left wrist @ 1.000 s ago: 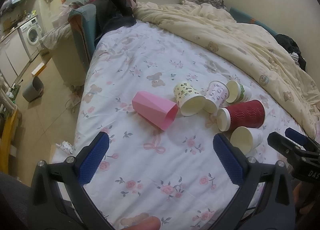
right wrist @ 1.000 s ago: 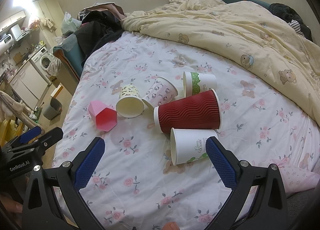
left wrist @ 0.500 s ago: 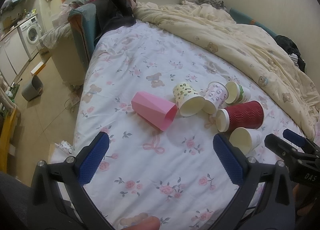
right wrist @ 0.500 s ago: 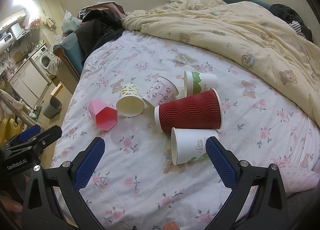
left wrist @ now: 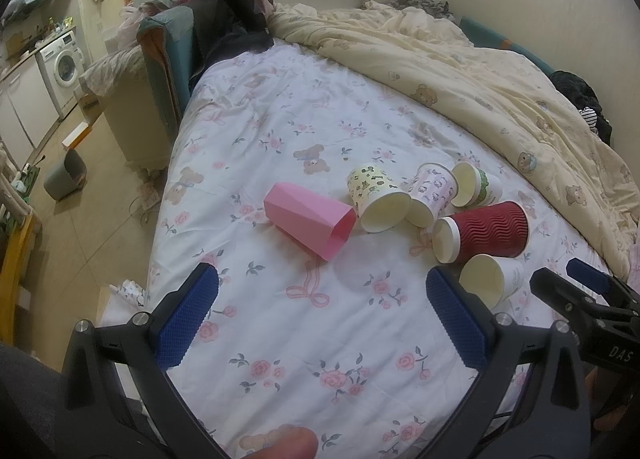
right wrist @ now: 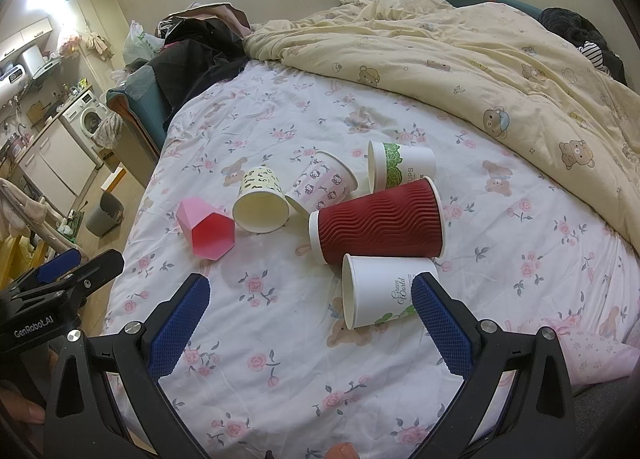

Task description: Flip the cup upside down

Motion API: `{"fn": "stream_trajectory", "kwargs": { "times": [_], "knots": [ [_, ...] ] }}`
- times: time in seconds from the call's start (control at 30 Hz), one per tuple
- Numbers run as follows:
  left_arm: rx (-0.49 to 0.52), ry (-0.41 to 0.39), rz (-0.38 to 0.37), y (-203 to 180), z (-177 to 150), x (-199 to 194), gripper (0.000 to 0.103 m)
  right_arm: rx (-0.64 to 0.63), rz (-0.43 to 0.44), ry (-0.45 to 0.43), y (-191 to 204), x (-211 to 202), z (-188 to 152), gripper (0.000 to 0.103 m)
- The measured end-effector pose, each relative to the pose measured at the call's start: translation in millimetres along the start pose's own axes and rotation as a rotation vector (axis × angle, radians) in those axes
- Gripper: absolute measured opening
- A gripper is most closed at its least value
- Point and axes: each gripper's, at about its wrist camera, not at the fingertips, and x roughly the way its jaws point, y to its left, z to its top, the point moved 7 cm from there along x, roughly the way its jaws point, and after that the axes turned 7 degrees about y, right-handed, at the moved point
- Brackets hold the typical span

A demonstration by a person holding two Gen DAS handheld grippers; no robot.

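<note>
Six cups lie ahead of both wide-open, empty tongs.

paper cups: 5, on their sides ahead of the tongs | pink faceted cup: 1, ahead-left | grippers: 2

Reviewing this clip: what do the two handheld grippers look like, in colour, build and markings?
Both match: the left gripper and right gripper have black angular frames with silver screws and blue knurled pads. The left gripper's body reads "GenRobot.AI"; the right's shows "DAS".
</note>
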Motion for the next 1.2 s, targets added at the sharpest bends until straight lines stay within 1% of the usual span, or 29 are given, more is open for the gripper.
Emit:
{"fn": "stream_trajectory", "kwargs": {
  "times": [0.5, 0.63, 0.87, 1.0, 1.1, 1.17, 1.2],
  "knots": [
    [-0.012, 0.023, -0.001, 3, -2, 6, 0.102, -0.003, -0.002, 0.001, 0, 0, 0, 0.103],
    [-0.014, 0.026, -0.008, 3, -2, 5, 0.103, -0.007, -0.008, 0.009, 6, 6, -3, 0.103],
    [0.002, 0.036, -0.016, -4, 3, 5, 0.103, 0.005, -0.004, 0.017, 1, 7, -3, 0.103],
    [0.009, 0.047, -0.027, -6, 11, 5, 0.103, 0.012, 0.015, 0.023, 0, 2, -1, 0.103],
    [0.018, 0.051, -0.028, -7, 22, 5, 0.103, 0.001, 0.026, 0.045, -3, -3, 7, 0.103],
    [0.025, 0.048, -0.028, -7, 32, 6, 0.103, 0.004, 0.053, 0.069, -7, -3, 14, 0.103],
    [0.03, 0.046, -0.026, -8, 38, 7, 0.103, 0.002, 0.08, 0.092, -9, -3, 18, 0.103]
  ]
}}
